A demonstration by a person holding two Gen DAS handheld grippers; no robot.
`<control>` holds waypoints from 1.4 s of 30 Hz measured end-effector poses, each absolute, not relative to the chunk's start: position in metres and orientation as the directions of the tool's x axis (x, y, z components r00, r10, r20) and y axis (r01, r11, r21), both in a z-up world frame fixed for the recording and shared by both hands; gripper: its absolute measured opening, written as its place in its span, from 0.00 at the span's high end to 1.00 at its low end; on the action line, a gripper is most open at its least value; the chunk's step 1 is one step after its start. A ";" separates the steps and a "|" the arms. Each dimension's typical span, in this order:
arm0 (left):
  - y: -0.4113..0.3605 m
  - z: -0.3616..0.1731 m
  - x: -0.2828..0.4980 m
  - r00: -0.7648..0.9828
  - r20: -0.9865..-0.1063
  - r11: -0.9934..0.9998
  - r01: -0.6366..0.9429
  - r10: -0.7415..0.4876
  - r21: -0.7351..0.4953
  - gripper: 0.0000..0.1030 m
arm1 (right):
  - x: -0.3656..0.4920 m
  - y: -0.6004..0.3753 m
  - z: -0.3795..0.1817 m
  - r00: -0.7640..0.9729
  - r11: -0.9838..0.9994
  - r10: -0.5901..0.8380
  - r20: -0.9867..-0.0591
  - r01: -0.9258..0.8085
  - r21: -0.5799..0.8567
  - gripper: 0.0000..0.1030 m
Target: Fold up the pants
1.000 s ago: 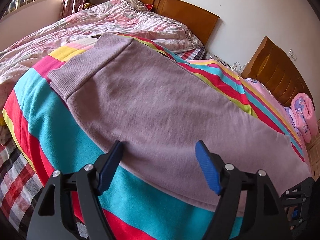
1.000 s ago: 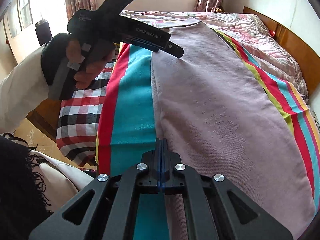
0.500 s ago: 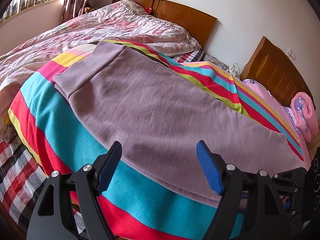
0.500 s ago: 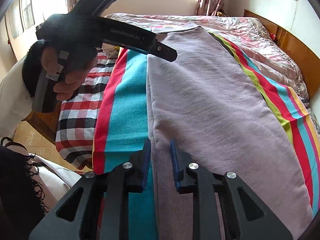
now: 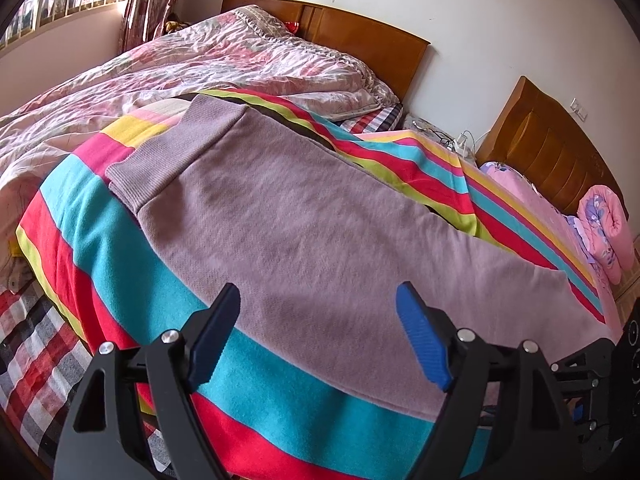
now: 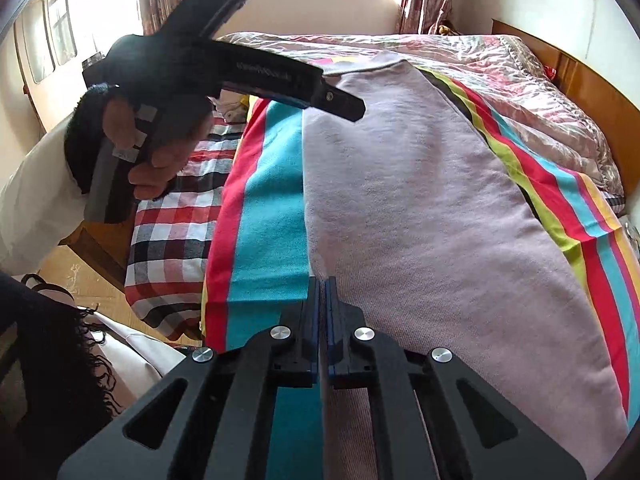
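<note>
You had the pants (image 5: 304, 216) lying lengthwise along the striped blanket (image 5: 120, 248), your left gripper (image 5: 318, 332) above their near edge, jaws empty and opening, your right gripper (image 6: 322, 300) pinched shut at that edge.

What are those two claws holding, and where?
The right gripper seems shut on the pants, at their side edge. The left gripper holds nothing; its jaws are opening.
</note>
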State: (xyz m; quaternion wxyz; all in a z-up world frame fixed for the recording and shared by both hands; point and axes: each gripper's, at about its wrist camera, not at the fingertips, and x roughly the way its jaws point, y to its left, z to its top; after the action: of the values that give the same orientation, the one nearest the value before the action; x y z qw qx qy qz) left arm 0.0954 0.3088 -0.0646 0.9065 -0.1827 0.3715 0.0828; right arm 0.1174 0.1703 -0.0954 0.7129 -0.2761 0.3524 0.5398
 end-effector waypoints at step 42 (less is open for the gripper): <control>-0.188 -0.108 0.283 0.527 -0.805 0.856 0.514 -0.273 0.047 0.10 | 0.088 -0.274 -0.100 0.638 0.997 0.067 -0.767 -0.062 0.036 0.41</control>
State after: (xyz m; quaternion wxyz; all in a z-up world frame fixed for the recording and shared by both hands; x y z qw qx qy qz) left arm 0.2828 -0.1882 -0.1077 0.8625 0.1406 0.4292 -0.2282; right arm 0.0881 -0.2745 -0.0996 0.9050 0.0030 0.4239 0.0355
